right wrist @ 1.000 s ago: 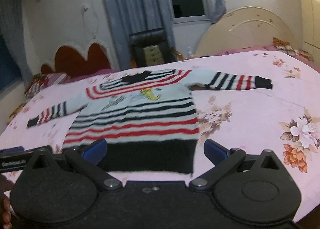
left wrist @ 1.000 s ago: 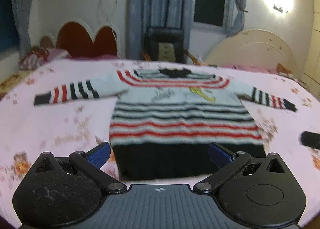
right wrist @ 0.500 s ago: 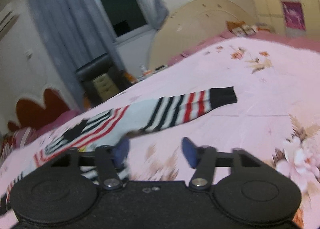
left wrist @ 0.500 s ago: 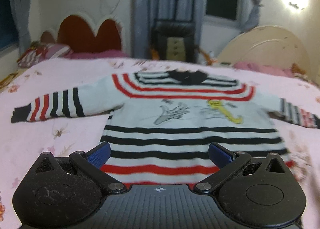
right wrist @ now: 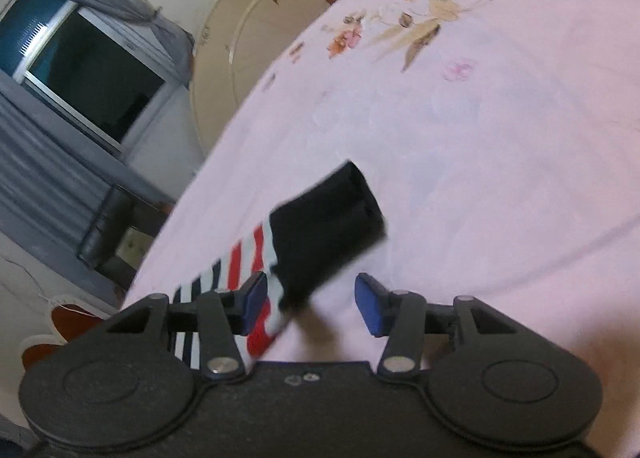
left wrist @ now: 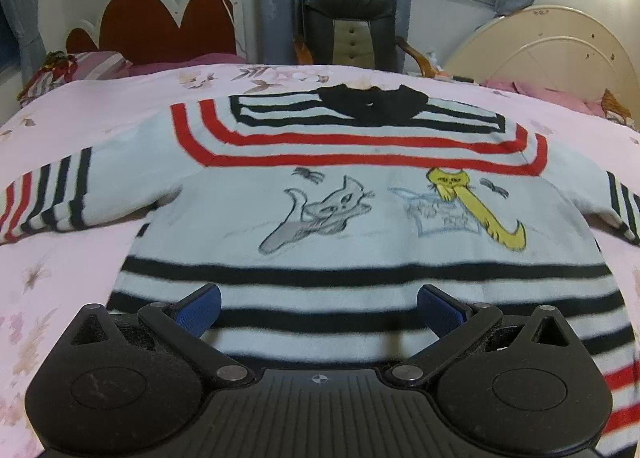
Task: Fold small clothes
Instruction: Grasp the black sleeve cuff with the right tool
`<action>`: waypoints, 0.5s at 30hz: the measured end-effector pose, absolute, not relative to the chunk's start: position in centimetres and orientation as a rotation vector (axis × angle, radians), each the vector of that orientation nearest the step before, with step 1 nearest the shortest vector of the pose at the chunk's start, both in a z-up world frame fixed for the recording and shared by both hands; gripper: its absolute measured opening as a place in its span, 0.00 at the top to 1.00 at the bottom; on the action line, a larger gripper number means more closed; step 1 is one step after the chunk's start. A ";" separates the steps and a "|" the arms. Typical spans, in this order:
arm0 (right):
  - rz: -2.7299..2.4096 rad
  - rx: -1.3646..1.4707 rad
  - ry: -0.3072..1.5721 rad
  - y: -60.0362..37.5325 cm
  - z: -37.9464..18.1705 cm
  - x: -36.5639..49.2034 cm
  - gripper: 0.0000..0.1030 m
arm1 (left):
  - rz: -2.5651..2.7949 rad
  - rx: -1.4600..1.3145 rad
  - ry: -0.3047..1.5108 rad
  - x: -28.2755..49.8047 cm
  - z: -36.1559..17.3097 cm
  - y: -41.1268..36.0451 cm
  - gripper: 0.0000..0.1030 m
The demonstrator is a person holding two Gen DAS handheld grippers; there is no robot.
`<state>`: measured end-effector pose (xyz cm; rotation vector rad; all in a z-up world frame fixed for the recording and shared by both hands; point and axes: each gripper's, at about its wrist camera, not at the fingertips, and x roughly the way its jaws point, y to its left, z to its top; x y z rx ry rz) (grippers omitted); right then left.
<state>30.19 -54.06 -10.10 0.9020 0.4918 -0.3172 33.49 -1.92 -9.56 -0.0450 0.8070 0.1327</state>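
**Right tongs at the cuff, left tongs over the hem: sleeve fold about to start**

Since a second ago both hands have come forward and down. The left view has closed in from the whole sweater to its chest, and the right view has swung off the body and rolled toward the sleeve end. The right jaws narrowed early in that second and have held there.

Right tongs (right wrist: 308,300): jaws about half apart, blue pads either side of the sleeve end. The black cuff (right wrist: 328,230) lies just ahead of the gap. The left-hand pad overlaps the striped cloth, but no pinch shows; contact cannot be told through the blur.

Left tongs (left wrist: 318,312): jaws wide, nothing between them, hovering over the lower stripes of the sweater (left wrist: 360,218).

The sweater lies flat, front up, on the pink flowered bed (right wrist: 500,118), arms spread.

Risks, as judged:
- Closing from this rolled angle may catch only the cuff's top layer, or the bedsheet with it.
- The cuff sits off-centre in the gap, so a late close could push it away.
- Pulling the sleeve with the body unpinned could drag the whole sweater askew.
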 end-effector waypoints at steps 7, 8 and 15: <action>-0.305 0.835 0.508 -53.8 -10.2 32.8 0.85 | 0.149 -0.054 0.803 36.2 -9.4 -1.8 0.00; -0.310 0.827 0.524 -53.8 -10.1 33.2 0.93 | 0.150 -0.054 0.807 36.5 -9.4 -1.6 0.00; -0.178 0.548 0.527 -47.3 -6.0 36.2 0.93 | 0.170 -0.018 0.846 37.8 -10.8 0.5 0.00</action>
